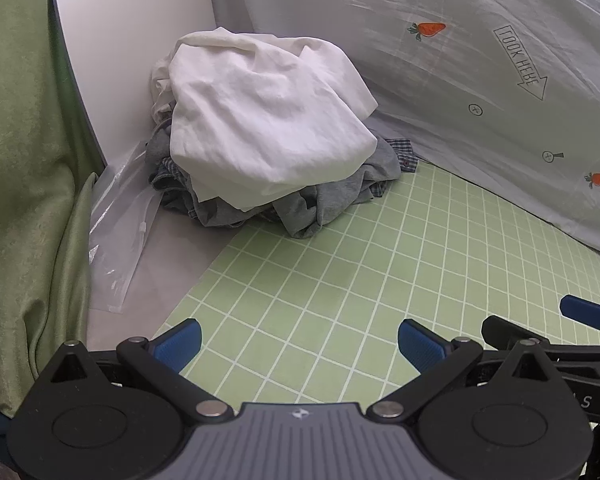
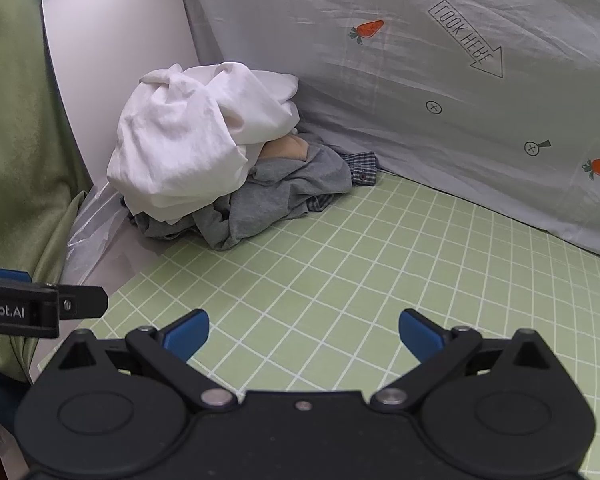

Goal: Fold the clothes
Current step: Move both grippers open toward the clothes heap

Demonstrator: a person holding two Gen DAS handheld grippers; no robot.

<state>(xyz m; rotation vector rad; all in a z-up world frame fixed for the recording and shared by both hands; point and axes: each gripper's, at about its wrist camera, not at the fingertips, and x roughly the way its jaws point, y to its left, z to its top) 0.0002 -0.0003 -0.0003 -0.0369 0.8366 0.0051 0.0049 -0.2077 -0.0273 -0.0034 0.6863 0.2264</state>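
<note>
Left wrist view. The left hand-held gripper [image 1: 299, 344] hangs low over the green grid mat [image 1: 340, 280], jaws spread wide, nothing between the blue pads. The clothes pile [image 1: 268, 152] sits in the far corner where the white panel [image 1: 132, 60] meets the carrot-print sheet [image 1: 460, 60]. A white garment [image 1: 260, 120] is draped over the top, crumpled and domed. Beneath it lie a grey garment [image 1: 320, 204] and a checked garment [image 1: 400, 148], both bunched. None of them lies folded. A clear plastic bag [image 1: 120, 232] lies flat just left of the pile, against a green curtain [image 1: 24, 160]. The tip of the right hand-held gripper [image 1: 584, 312] shows at the right edge.

Right wrist view. The right hand-held gripper [image 2: 304, 334] is likewise released, jaws wide apart and holding nothing, over the mat's near part. The pile is well apart from it, up and to the left. From this side the white garment shows deep folds and a loose hem on the right; something beige [image 2: 284, 150] peeks out between white and grey cloth, item unclear.

Handling, judged. All pieces look light, soft and limp, so they will sag and drag rather than hold shape. The white piece looks thin; it may pull neighbours along if lifted fast. Best hold: a free edge or corner of the white top layer, pinched at two well-spaced points, one per gripper, so it hangs open. The mat in front offers flat room for spreading.
</note>
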